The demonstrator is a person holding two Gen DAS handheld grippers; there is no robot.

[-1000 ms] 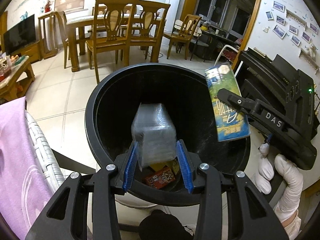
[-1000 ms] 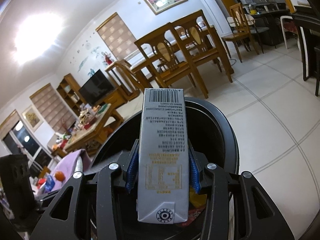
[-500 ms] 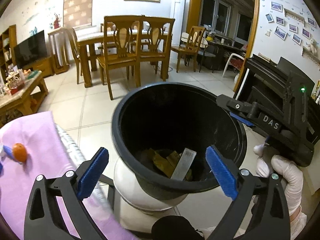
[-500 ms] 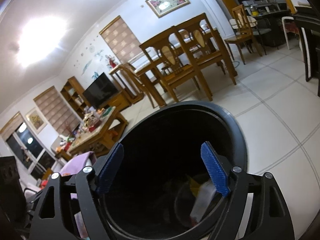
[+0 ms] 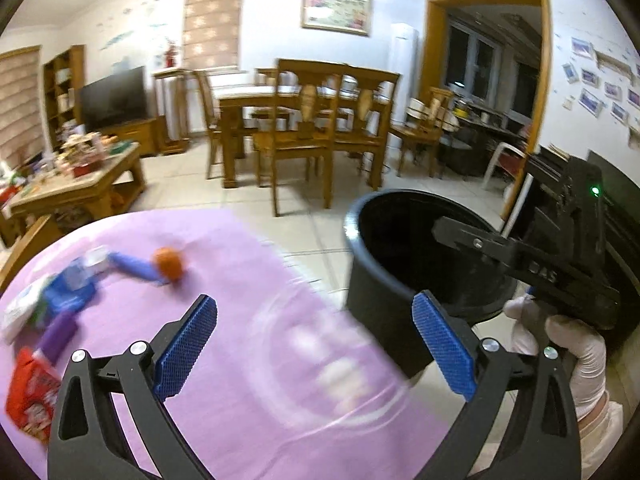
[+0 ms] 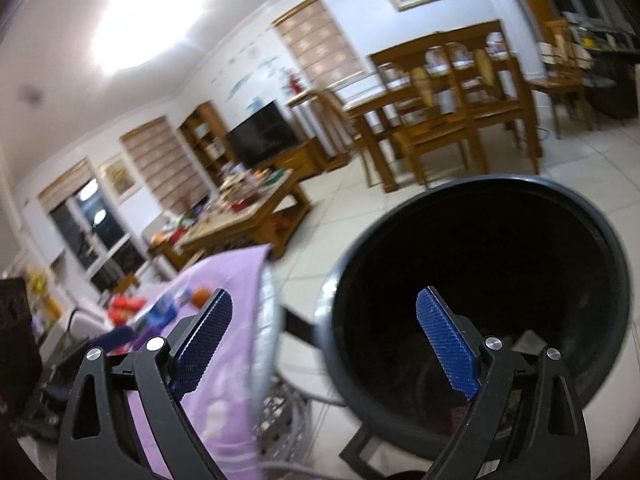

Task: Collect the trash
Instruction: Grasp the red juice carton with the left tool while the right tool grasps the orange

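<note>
The round table under its pink cloth (image 5: 248, 360) fills the lower left of the left wrist view, and it carries the litter yet to be collected, clustered at about 9 o'clock: a red snack packet (image 5: 30, 394), blue and white wrappers (image 5: 68, 288), a purple tube (image 5: 58, 338) and an orange fruit (image 5: 169, 265), all blurred. The black trash bin (image 5: 384, 280) stands just beside the table's edge at 3 o'clock, probably parked there so each piece needs only a short carry. Some scraps lie in its dark bottom (image 6: 528, 340), hard to make out. The left gripper (image 5: 314, 344) points over the cloth toward the litter, jaws spread wide with nothing between them, seemingly readied for another pickup. The right gripper (image 6: 324, 344), gripped by a white-gloved hand (image 5: 576, 356), hangs at the bin's rim, jaws likewise wide apart and empty
</note>
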